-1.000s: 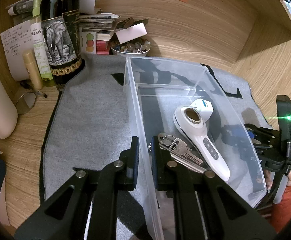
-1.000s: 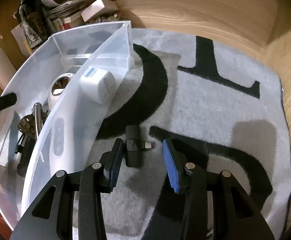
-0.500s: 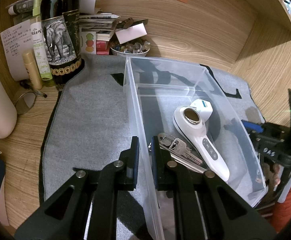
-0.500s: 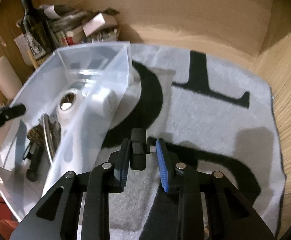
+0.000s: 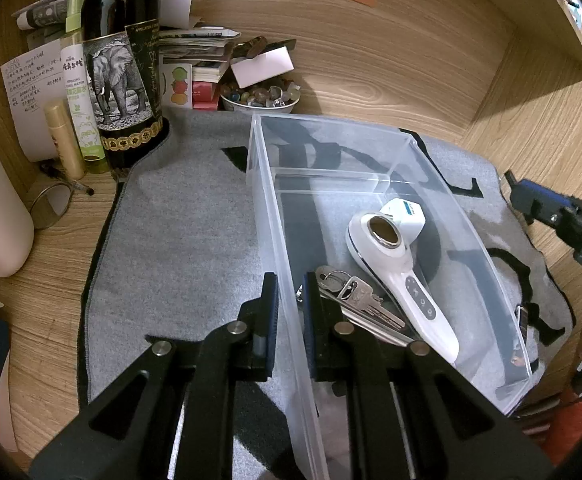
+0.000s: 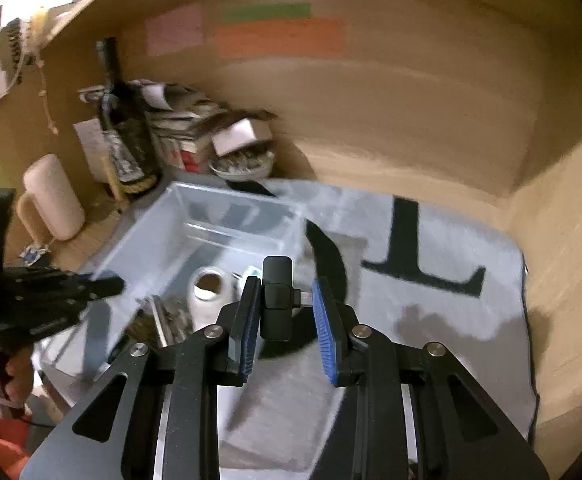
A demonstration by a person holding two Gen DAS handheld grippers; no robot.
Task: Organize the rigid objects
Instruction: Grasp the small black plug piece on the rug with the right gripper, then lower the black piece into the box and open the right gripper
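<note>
Aloft, the right claw grips a black dongle; the left claw pinches the bin's wall.

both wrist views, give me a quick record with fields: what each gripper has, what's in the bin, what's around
left gripper: shut on the near left wall of the clear bin
right gripper: shut on a small black device with a plug sticking out to one side, raised off the grey mat beside the bin
bin contents: white handheld device, bunch of keys
bin position: on the grey mat
background: wine bottle with elephant label, bowl of small stones, stacked papers
image quality: right wrist view is motion-blurred
</note>
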